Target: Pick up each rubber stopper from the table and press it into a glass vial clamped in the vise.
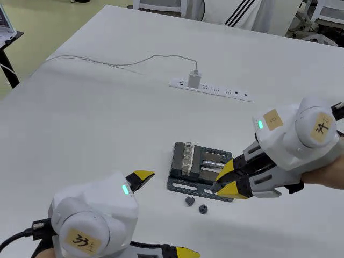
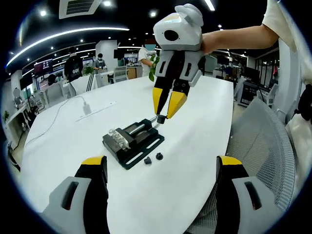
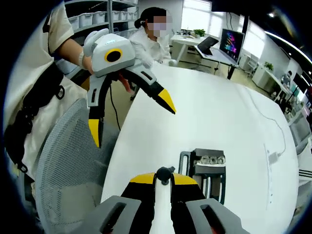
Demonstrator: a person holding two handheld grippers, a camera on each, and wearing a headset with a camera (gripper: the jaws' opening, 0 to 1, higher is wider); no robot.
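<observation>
A black vise [image 1: 180,185] stands on the white table and clamps a short row of clear glass vials [image 1: 188,155]. Two dark rubber stoppers [image 1: 190,201] [image 1: 203,209] lie loose just in front of it. My right gripper [image 1: 217,184] hovers at the vise's right side, shut on a third stopper [image 3: 165,172], which also shows at its tips in the left gripper view [image 2: 161,119]. The vise [image 3: 187,165] and vials [image 3: 210,159] lie just beyond that stopper. My left gripper [image 1: 167,213] is held wide open near the table's front, facing the vise [image 2: 131,141], nothing between its jaws.
A white power strip [image 1: 215,89] with a plugged charger [image 1: 194,79] and a trailing cable lies behind the vise. A person sits at the table's far side [image 1: 236,11]. A grey mesh chair [image 2: 263,146] stands by the table's near edge.
</observation>
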